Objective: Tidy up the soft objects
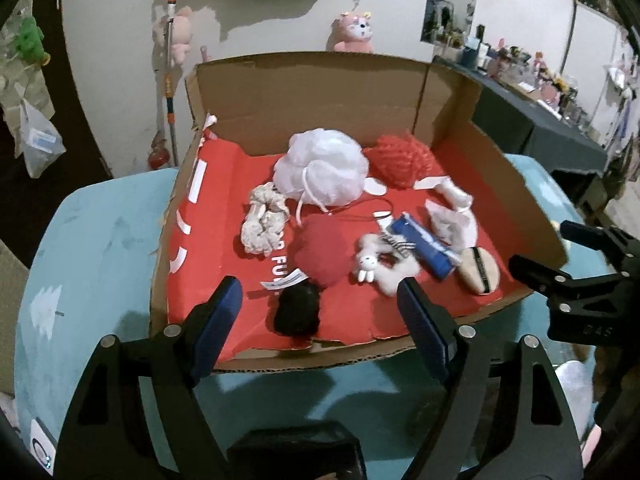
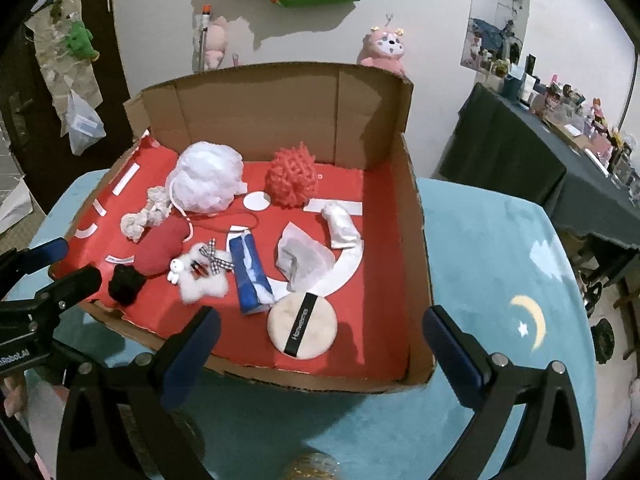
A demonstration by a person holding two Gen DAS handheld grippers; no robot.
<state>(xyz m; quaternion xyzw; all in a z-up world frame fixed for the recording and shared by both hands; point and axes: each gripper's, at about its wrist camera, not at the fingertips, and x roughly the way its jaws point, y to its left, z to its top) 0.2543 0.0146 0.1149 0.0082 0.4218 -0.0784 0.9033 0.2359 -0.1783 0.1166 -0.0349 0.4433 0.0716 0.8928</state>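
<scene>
White wall [image 2: 420,20] behind, cluttered dark side table [image 2: 520,152] right. Teal cloth surface [image 2: 500,264] carries an open cardboard box [image 2: 420,280], red-floored. Inside: white mesh pouf [image 1: 324,168], red pouf [image 1: 400,160], powder puff [image 2: 302,326], all lying loose. Left gripper [image 1: 320,312] and right gripper [image 2: 320,344] both spread, empty.

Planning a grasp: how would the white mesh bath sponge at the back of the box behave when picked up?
The white bath sponge looks puffy, so probably very light and squashy. Its gathered mesh should compress between fingers, not slip. Its cord may dangle and snag.
</scene>
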